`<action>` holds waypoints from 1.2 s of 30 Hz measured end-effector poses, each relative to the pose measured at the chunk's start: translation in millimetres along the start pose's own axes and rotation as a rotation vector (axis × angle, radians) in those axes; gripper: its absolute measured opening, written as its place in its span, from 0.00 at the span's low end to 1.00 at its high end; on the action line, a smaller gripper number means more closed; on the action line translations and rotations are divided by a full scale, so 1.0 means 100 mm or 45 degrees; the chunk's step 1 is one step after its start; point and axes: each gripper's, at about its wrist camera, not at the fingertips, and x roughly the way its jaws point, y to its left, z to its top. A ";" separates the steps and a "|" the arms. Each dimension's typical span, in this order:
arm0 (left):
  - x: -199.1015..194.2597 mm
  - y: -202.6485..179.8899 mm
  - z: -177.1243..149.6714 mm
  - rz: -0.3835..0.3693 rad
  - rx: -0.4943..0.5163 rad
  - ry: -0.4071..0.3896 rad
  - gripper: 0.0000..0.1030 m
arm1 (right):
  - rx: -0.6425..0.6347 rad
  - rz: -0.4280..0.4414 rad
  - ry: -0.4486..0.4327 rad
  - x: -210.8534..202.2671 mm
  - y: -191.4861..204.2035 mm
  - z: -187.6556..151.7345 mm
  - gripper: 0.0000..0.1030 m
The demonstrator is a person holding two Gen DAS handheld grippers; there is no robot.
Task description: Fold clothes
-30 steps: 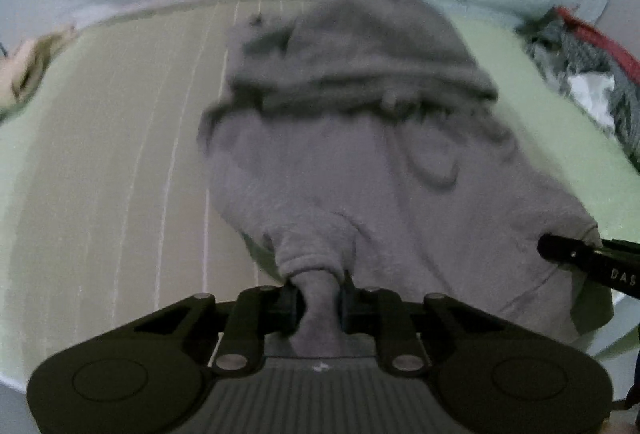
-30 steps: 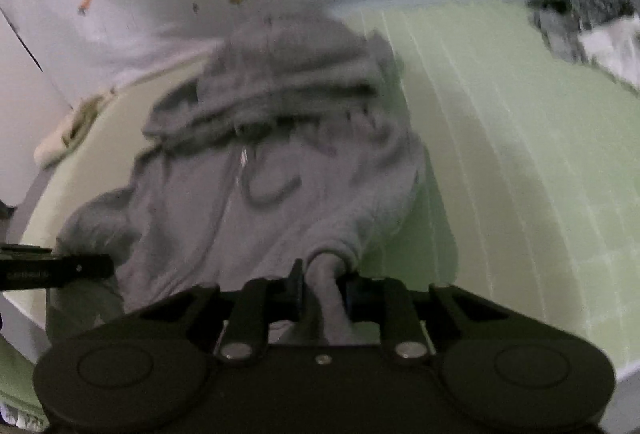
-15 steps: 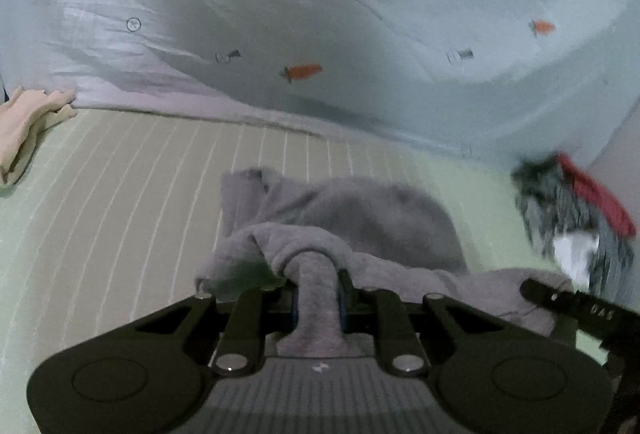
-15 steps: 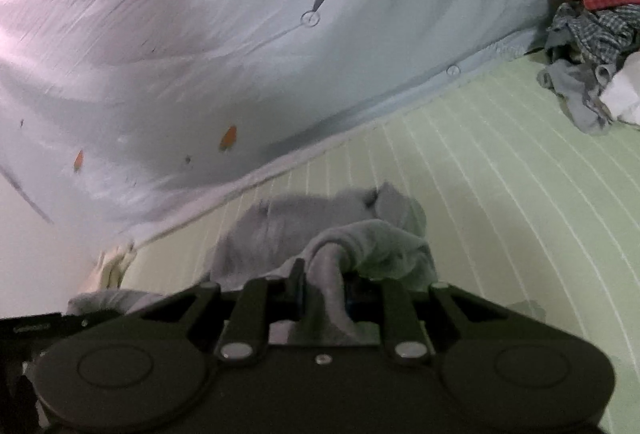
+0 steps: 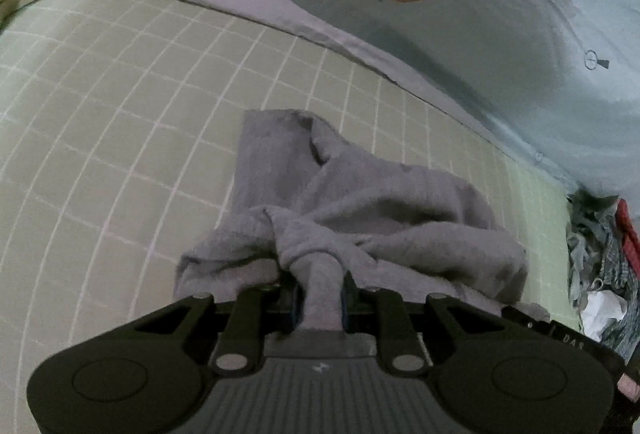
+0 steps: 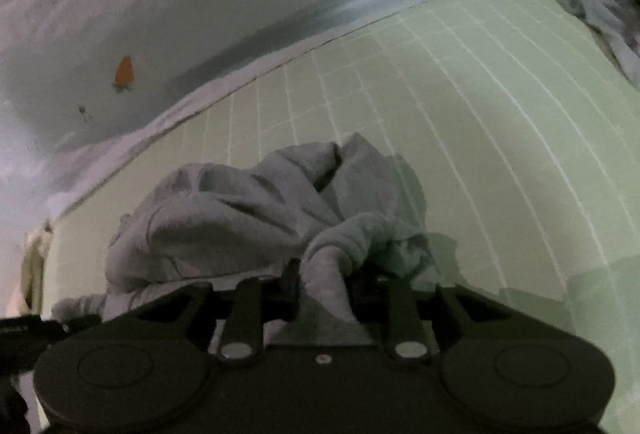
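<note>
Green checked bed sheet (image 5: 120,94) spreads below a pale blue blanket (image 5: 480,14) with carrot prints. On it lies a bunched grey sweatshirt (image 5: 380,210). The left gripper (image 5: 322,298) and the right gripper (image 6: 326,286) each have jaws clamped on a fold of it, their tips hidden by cloth. A clothes pile (image 5: 600,266) is cut off at the edge.

Clothes pile (image 5: 604,274) cut off at right edge, garments indistinct

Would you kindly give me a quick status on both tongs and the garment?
Left tongs shut on grey sweater. Right tongs shut on it too. Sweater bunched on green checked sheet. Clothes pile off to the right, clear of it.
</note>
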 end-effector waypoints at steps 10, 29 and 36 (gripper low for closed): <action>-0.37 0.06 -0.20 0.006 0.049 0.013 0.60 | -0.012 0.059 0.047 -0.27 -0.06 -0.22 0.61; -0.64 0.06 0.30 -0.246 -0.123 -0.290 0.11 | 0.170 0.243 -0.221 -0.64 -0.10 0.27 0.11; -0.64 0.13 0.42 -0.030 -0.066 -0.443 0.78 | 0.107 0.050 -0.390 -0.61 -0.04 0.55 0.49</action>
